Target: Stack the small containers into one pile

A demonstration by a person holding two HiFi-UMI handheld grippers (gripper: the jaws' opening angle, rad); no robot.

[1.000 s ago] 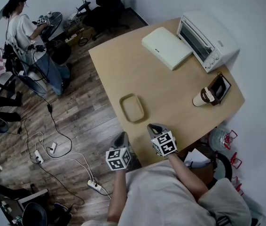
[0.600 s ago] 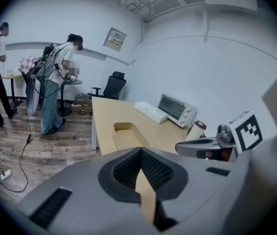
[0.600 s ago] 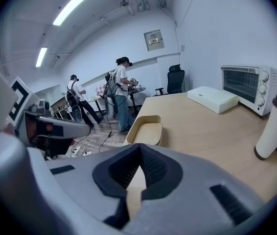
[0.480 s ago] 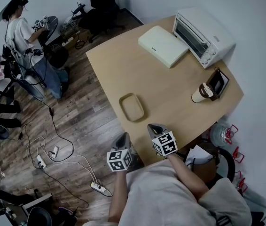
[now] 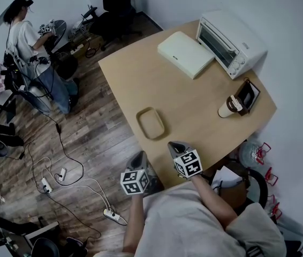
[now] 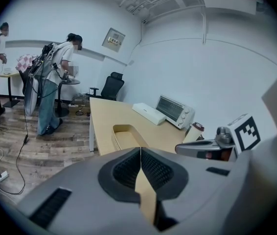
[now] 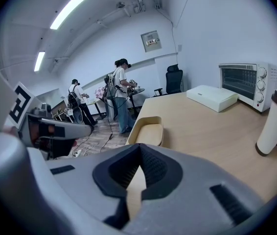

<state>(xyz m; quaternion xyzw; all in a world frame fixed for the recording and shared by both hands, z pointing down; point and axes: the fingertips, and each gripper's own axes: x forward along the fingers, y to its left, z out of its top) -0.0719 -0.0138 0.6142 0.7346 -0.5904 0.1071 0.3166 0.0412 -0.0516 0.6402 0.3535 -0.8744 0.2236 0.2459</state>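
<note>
Hovering at lower centre over the near edge of the bench (image 5: 194,100), the left tool (image 5: 139,156) and right tool (image 5: 175,145) are both closed on nothing, while the small containers (image 5: 150,123) sit just above as one seemingly nested pile, so no further stacking move seems called for.

White walls (image 5: 296,15), wood-plank floor (image 5: 92,143)

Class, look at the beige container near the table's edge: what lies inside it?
The beige container shows only its own bare floor, with nothing loose in it. In the gripper views its near wall hides part of that floor. Whether others are nested beneath cannot be told.
</note>
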